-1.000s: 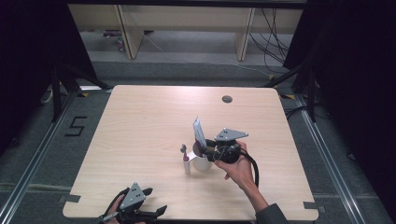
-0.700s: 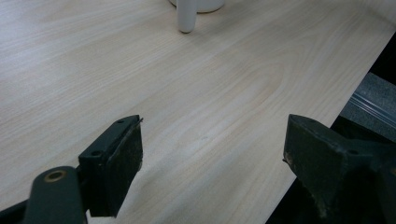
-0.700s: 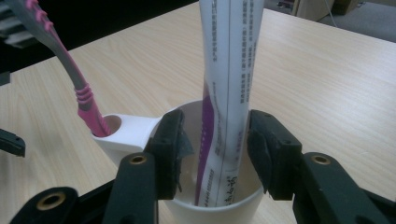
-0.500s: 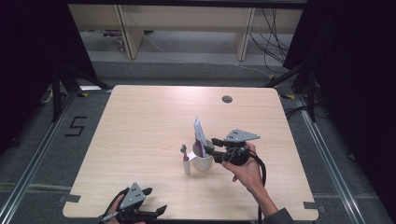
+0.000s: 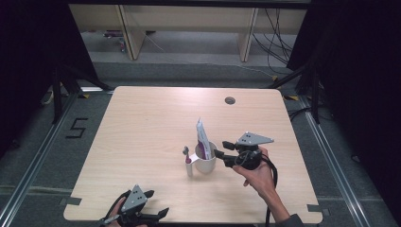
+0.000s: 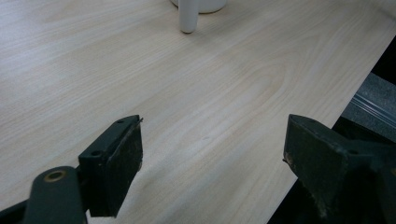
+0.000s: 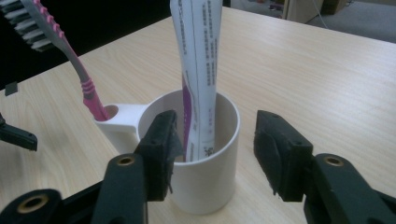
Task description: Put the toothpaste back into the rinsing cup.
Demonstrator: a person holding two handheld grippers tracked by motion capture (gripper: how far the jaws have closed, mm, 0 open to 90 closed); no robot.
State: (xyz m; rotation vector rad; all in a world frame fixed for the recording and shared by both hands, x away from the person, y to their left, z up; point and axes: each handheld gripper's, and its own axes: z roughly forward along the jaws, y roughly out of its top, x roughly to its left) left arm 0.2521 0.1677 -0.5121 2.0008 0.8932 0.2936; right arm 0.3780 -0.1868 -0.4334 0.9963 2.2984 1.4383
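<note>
Right in front of my right tongs [image 7: 212, 154] stands a white cylindrical plastic cup [image 7: 205, 179] with a side holder, upright on the pale wooden table [image 5: 142, 127]. My jaws sit spread at its near rim, the left one against the wall. A white toothpaste tube with purple print [image 7: 198, 70] stands inside it, leaning slightly. A pink and grey toothbrush [image 7: 70, 60] rises tilted from the holder, bristles up. My left tongs [image 5: 142, 215] are well apart from it all.

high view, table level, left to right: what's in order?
Left gripper at the near edge → toothbrush in the cup's side holder → white cup with the toothpaste tube standing in it → right gripper, jaws at the cup → the hand holding it.
</note>
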